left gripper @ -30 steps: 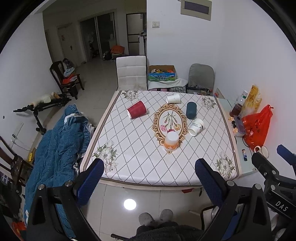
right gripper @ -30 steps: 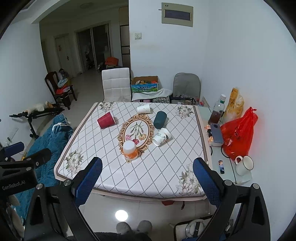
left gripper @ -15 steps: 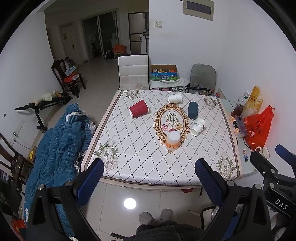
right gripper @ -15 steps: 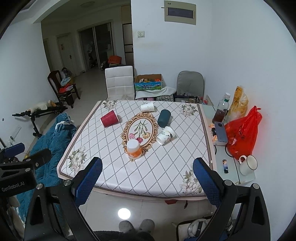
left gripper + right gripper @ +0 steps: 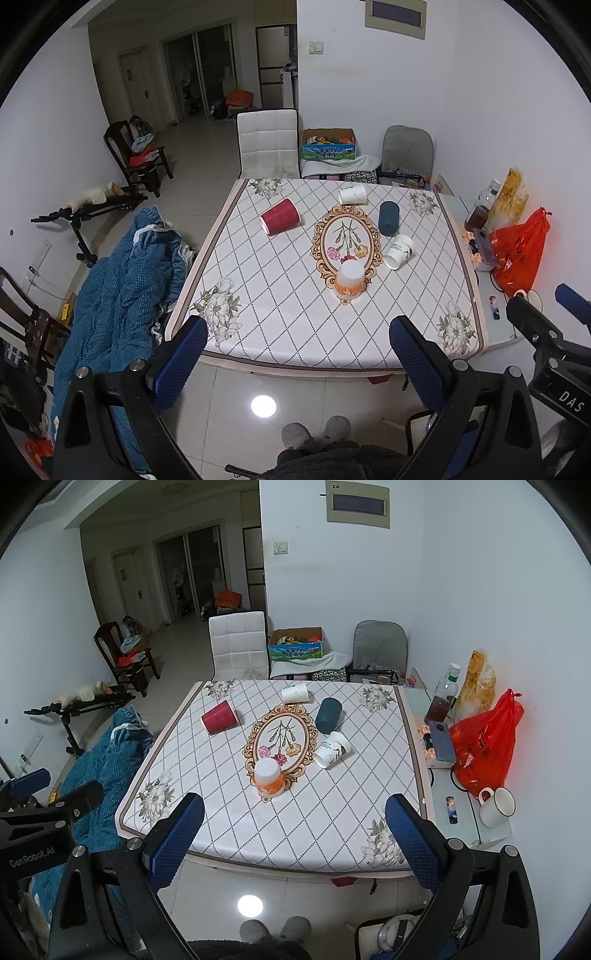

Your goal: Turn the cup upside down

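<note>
Several cups are on the quilted table [image 5: 288, 314] [image 5: 332, 823]. An orange-and-white cup [image 5: 349, 279] [image 5: 269, 776] stands upside down near the front. A red cup [image 5: 280, 220] [image 5: 219, 716], a white cup [image 5: 352, 194] [image 5: 294, 693], a dark teal cup [image 5: 388, 218] [image 5: 328, 710] and a printed white cup [image 5: 398, 252] [image 5: 331, 749] lie on their sides. My left gripper [image 5: 295, 362] and right gripper [image 5: 293, 838] are open and empty, held before the table's front edge, far from the cups.
A side shelf at right holds a red bag [image 5: 484, 746], a bottle [image 5: 441, 698], a phone [image 5: 441, 740] and a mug [image 5: 496, 806]. A blue blanket [image 5: 114, 295] lies left of the table. Chairs [image 5: 267, 144] stand behind it.
Both grippers have edged slightly closer to the table and higher; the cups have not moved.
</note>
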Motion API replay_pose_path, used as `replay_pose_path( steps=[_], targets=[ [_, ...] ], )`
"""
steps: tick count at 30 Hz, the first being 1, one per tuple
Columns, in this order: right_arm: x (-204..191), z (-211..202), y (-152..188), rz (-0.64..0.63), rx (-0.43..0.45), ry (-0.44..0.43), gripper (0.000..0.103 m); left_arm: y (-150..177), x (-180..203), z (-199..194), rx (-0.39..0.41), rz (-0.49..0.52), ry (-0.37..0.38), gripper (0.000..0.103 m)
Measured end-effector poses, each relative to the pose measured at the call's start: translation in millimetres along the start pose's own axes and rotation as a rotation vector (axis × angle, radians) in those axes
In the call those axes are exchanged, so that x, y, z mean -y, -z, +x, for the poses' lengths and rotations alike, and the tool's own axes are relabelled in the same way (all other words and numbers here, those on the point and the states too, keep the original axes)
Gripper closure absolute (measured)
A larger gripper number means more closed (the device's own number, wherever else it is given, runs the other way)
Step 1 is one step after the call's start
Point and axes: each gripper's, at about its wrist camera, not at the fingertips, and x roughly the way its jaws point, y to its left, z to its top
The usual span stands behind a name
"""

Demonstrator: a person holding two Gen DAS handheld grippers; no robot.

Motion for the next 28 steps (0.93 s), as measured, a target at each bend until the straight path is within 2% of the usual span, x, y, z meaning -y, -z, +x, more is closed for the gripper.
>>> replay_pose_path(
  steps=[28],
  targets=[
    [-0.6, 4.3, -1.7, 0.006, -0.004, 0.004, 0.002, -8.5, -1.2, 10.5, 0.003, -0.007, -0.018, 0.002]
  ],
)
